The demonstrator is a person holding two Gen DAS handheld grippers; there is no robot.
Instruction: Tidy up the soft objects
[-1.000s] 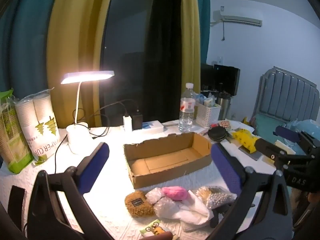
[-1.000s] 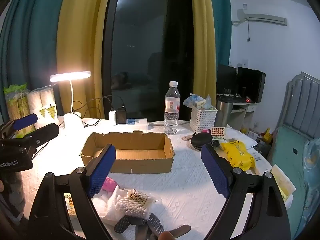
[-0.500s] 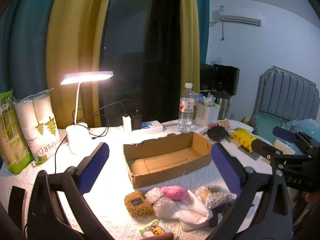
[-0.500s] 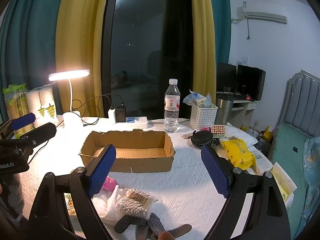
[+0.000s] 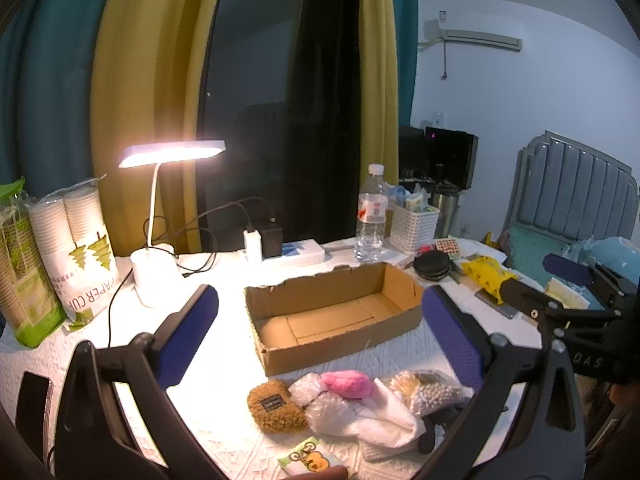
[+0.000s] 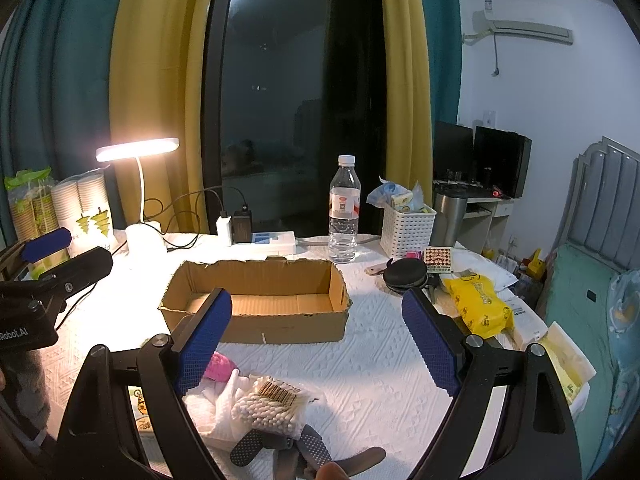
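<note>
Both tongs hover above the near edge of the bench (image 6: 360,368), spread wide and holding nothing: the left tongs (image 5: 320,332) frame the cardboard box (image 5: 332,316), the right tongs (image 6: 316,336) its right half. The soft things lie in a pile just in front of the box: brown pouch (image 5: 274,406), bubble wrap (image 5: 320,404), pink toy (image 5: 347,384), white cloth (image 5: 388,420), bag of cotton swabs (image 6: 272,402). The bench is bare right of the pile; a lamp (image 5: 154,268) and bottle (image 6: 343,216) stand behind the box.
</note>
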